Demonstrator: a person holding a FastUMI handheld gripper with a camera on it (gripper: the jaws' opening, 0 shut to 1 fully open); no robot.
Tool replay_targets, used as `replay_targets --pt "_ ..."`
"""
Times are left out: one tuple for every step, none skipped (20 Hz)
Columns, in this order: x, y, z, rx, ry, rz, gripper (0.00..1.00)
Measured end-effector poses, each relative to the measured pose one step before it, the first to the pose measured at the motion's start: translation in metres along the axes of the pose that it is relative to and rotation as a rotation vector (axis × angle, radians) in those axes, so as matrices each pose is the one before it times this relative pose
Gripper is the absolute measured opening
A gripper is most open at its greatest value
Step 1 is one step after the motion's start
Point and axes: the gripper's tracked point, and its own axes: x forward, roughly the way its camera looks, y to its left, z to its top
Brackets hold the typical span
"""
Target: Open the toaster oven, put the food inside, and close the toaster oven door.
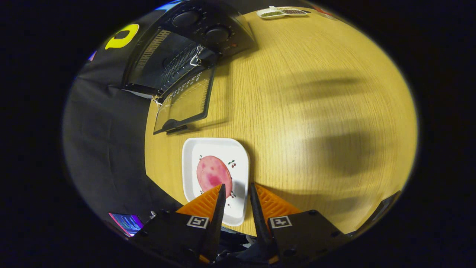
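The toaster oven sits well beyond the tool and to its left, at the far left part of the table. Its door is folded down and open, with the glass panel extending toward the tool above the table surface. Two round knobs occupy the control panel at the right side of the oven body. Fisheye distortion prevents a reliable reading of the oven interior, though what appears to be a wire rack shows inside.

A white square plate rests on the table between the open door and the tool. A round pink slice of food lies on the plate, just ahead of the left finger, whose tip overlaps the near edge of the slice in the view. Small cherry prints mark the plate around the slice.

The tool hovers over the near part of the plate with its fingers slightly apart, gripping nothing.

A small white divided dish with dark contents stands at the far edge of the table, well beyond the right finger.
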Motion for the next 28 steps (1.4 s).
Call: replay_targets --pt "0.00047 0.00016 -0.00054 0.00159 0.00167 0.00108 0.40" --pt "0.00009 -0.00001 0.00034 -0.00007 0.00286 0.00148 0.39" --pt "0.00051 0.00020 -0.00079 -0.00023 0.00299 0.00117 0.39" --pt "-0.00096 0.00002 -0.00158 -0.00101 0.00948 0.00060 0.39" --pt "0.00603 -0.00620 -0.00068 -0.00657 -0.00166 -0.03196 0.39" --pt "-0.00079 -0.00413 0.00215 0.00192 -0.00817 -0.00600 0.22" --pt "-0.00076 0.00057 -0.00250 0.00803 -0.00070 0.00293 0.04" --pt "-0.00531 0.00027 0.00109 0.00132 -0.00443 0.00215 0.08" --pt "0.00346 0.00000 -0.00188 -0.00195 0.00548 0.00226 0.07" --pt "0.00126 -0.00092 -0.00178 0.01287 0.00012 -0.00232 0.06" --pt "-0.00234 0.00170 0.00224 0.01038 -0.00314 0.00073 0.04" --pt "-0.00026 0.00093 -0.00053 -0.00896 0.00258 0.00466 0.02" --pt "0.00089 -0.00040 -0.00028 -0.00675 0.00070 -0.00266 0.02" --pt "0.00018 0.00024 -0.00210 -0.00621 0.00413 -0.00077 0.02" --pt "0.00115 0.00241 -0.00176 -0.00509 -0.00109 0.00790 0.02" --pt "-0.00039 0.00363 -0.00150 0.00305 -0.00374 0.01625 0.02" --pt "-0.00237 0.00374 -0.00419 0.00615 0.00191 0.01184 0.02" --pt "-0.00094 0.00257 -0.00221 0.00277 -0.00542 0.00344 0.02" --pt "0.00041 0.00284 -0.00244 0.00018 -0.00465 0.00279 0.02" --pt "-0.00075 0.00272 -0.00154 -0.00274 -0.00430 0.00081 0.02" --pt "-0.00069 0.00391 -0.00297 0.00092 -0.00775 0.00402 0.02" --pt "-0.00109 0.00359 -0.00258 0.00208 -0.00414 0.00348 0.02" --pt "-0.00112 0.00506 -0.00252 0.00540 -0.00846 0.00607 0.02" --pt "-0.00053 0.00560 -0.00237 0.00564 -0.00675 0.00866 0.02" --pt "-0.00046 0.00581 -0.00288 0.00850 -0.00969 0.00966 0.02" --pt "-0.00146 0.00530 -0.00141 0.01115 -0.01139 0.00954 0.02" --pt "-0.00193 0.00644 -0.00325 0.01396 -0.01502 0.00855 0.02" --pt "-0.00128 0.00526 -0.00067 0.01675 -0.01878 0.00639 0.02"
